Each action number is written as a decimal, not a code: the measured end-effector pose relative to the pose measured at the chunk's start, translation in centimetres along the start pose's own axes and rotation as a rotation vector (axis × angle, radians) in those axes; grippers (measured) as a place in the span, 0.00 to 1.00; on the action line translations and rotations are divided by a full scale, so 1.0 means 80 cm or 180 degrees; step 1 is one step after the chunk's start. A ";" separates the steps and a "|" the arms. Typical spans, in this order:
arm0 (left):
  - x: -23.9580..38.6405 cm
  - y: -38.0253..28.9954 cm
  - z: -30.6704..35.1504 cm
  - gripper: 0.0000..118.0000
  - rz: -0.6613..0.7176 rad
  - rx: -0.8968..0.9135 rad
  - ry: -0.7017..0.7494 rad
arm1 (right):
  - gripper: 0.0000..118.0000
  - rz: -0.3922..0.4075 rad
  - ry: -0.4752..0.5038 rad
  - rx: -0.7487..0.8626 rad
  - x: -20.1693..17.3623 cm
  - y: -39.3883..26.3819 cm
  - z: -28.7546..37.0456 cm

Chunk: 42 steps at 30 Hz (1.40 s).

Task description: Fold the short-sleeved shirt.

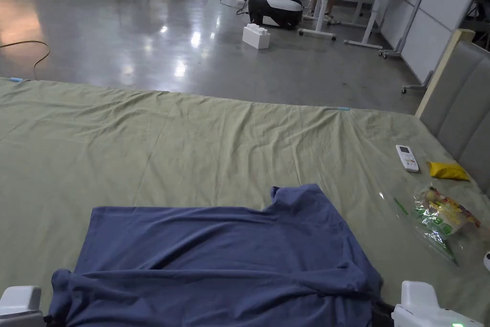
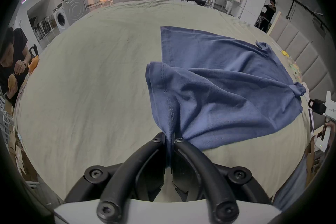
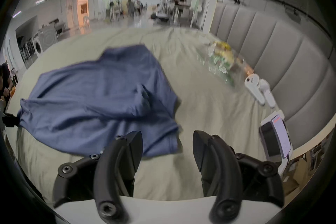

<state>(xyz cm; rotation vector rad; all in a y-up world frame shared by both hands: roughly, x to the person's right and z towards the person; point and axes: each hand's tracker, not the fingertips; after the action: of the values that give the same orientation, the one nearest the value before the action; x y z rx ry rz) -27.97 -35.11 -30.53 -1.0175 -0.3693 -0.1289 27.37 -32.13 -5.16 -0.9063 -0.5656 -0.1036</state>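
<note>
Blue shirt (image 1: 215,256) lying rumpled on green sheet (image 1: 191,141), no fold showing yet. Left gripper (image 2: 170,138) pinching near corner. Right gripper (image 3: 167,144) hovering beside other corner, jaws spread, empty. Folding all remaining.

Short-sleeved shirt (image 1: 225,256): blue knit cloth, matt, soft, stitched hems. Bed sheet (image 1: 191,151): olive-green woven cloth, matt, creased. Left gripper (image 2: 170,138): matt black plastic jaws with dark screws, white smooth plastic body. Floor (image 1: 191,31): grey, polished, glossy. Headboard (image 3: 272,57): grey padded, matt. Snack bag (image 1: 440,220): clear glossy plastic. Remote control (image 1: 407,158): white smooth plastic.
</note>
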 end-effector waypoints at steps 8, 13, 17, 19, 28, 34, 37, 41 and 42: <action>0.010 0.004 0.007 0.06 -0.0044 0.0029 0.0057 | 0.63 0.0048 0.0219 -0.0285 -0.004 0.009 -0.075; 0.010 0.000 0.001 0.06 -0.0065 0.0025 0.0074 | 0.63 0.0068 0.0241 -0.0470 -0.018 0.012 -0.090; 0.012 0.000 0.000 0.05 -0.0029 0.0044 0.0076 | 0.29 0.0150 0.0291 -0.0443 -0.024 0.014 -0.075; 0.013 0.001 0.004 0.04 -0.0042 0.0082 0.0068 | 0.09 0.0252 0.0288 -0.0370 -0.030 0.011 -0.071; 0.001 0.029 0.048 0.04 0.0046 0.0318 -0.0107 | 0.06 0.0370 0.0069 -0.0153 -0.036 0.034 -0.018; -0.005 0.050 0.093 0.04 0.0119 0.0480 -0.0246 | 0.06 0.0357 0.0121 0.0028 -0.025 0.066 0.042; -0.010 0.052 0.117 0.04 0.0086 0.0527 -0.0218 | 0.06 0.0436 0.0174 0.0028 -0.019 0.072 0.070; -0.027 0.038 0.142 0.04 0.0063 0.0526 -0.0185 | 0.06 0.0543 0.0188 0.0010 -0.011 0.058 0.101; -0.031 0.032 0.146 0.04 0.0077 0.0506 -0.0208 | 0.06 0.0566 0.0213 -0.0021 -0.010 0.052 0.106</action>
<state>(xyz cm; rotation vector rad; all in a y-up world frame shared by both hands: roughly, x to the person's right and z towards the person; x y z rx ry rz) -32.41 -24.02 -27.96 -0.8703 -0.4198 -0.0437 24.47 -23.16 -4.43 -0.9522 -0.4207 0.0247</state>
